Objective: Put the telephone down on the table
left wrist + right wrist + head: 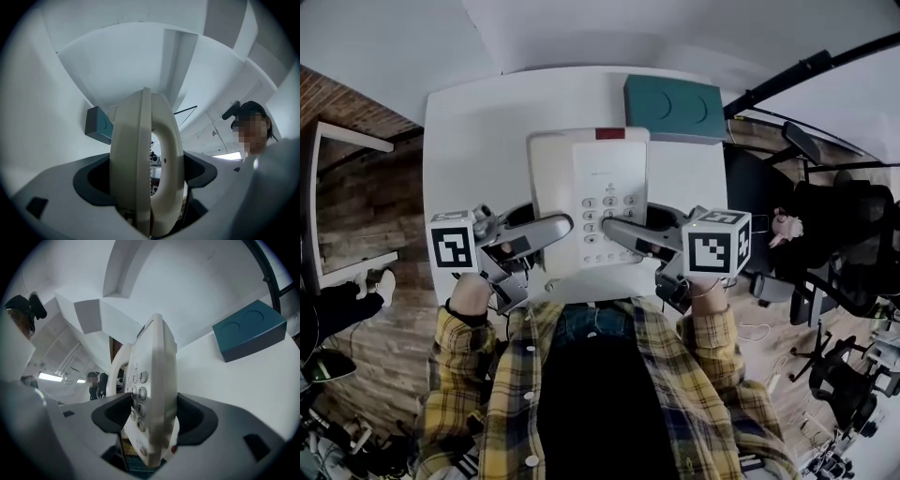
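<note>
White table (243, 385), smooth matte top. A teal box (248, 329) lies flat on it, two shallow round recesses in its upper face, ahead and right of the right gripper (152, 420), well apart.

Telephone (591, 202): smooth cream plastic; table (478, 150): matt white.

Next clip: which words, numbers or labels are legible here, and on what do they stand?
"3", "6", "9": keys of the telephone, in the right gripper view.
Faint line above the keypad, head view: too small to read.
Remaining keys: too blurred to read.
On the marker cubes: square patterns only, no letters.
On the teal box: none.
</note>
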